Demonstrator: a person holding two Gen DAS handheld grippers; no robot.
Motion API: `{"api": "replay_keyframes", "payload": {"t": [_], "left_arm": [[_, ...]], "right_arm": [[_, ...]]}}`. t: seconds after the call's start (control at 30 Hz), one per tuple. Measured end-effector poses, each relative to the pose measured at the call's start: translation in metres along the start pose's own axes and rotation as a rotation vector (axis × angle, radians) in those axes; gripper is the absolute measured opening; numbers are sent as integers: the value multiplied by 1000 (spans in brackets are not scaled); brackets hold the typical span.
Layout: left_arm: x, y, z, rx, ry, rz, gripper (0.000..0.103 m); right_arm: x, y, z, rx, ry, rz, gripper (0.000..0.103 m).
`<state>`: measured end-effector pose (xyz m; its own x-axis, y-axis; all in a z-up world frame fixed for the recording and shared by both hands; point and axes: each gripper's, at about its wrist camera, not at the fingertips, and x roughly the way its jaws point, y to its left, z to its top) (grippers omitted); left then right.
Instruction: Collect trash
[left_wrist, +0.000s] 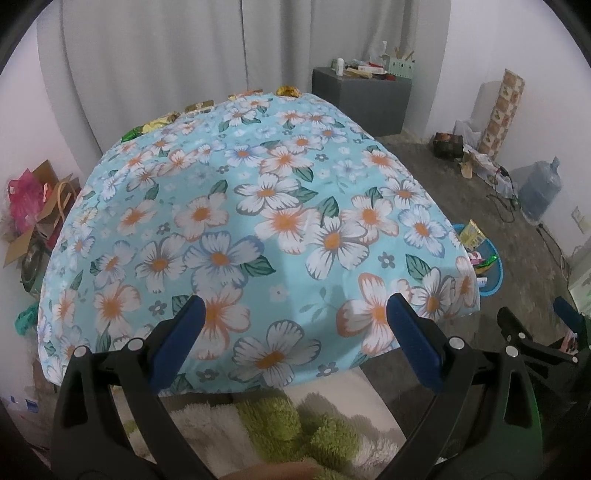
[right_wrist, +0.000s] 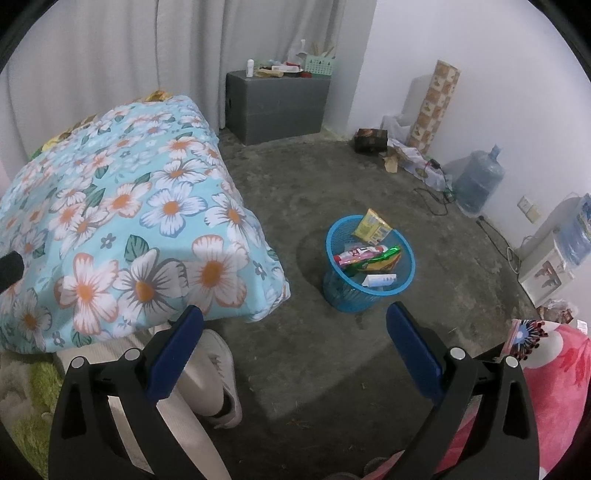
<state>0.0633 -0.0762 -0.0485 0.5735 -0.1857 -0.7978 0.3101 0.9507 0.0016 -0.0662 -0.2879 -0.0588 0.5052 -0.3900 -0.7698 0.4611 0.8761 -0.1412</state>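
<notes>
Several shiny wrappers lie along the far edge of the table with the floral cloth (left_wrist: 258, 206): a green wrapper (left_wrist: 131, 133), a gold wrapper (left_wrist: 162, 121) and another gold wrapper (left_wrist: 288, 90). My left gripper (left_wrist: 295, 325) hovers open over the near part of the cloth, holding nothing. On the floor to the right of the table stands a blue mesh basket (right_wrist: 343, 295), with a yellow packet (right_wrist: 373, 225), a green and red wrapper (right_wrist: 380, 256) and other trash inside. Above the floor, short of the basket, my right gripper (right_wrist: 295, 332) is open and holds nothing.
A grey box (right_wrist: 277, 107) with clutter on top stands by the back wall. A water jug (right_wrist: 478, 181), cables and a patterned roll (right_wrist: 437, 107) line the right wall. A person's white shoe (right_wrist: 221, 369) is by the table corner. Bags and cardboard (left_wrist: 37, 206) sit left of the table.
</notes>
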Motion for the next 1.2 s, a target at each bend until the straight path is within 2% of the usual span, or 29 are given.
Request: {"api": "replay_keyframes", "payload": {"t": [1.2], "left_arm": [[5, 6, -2, -27, 21, 12, 94]], "right_arm": [[-1, -19, 1, 50, 1, -29, 97]]}}
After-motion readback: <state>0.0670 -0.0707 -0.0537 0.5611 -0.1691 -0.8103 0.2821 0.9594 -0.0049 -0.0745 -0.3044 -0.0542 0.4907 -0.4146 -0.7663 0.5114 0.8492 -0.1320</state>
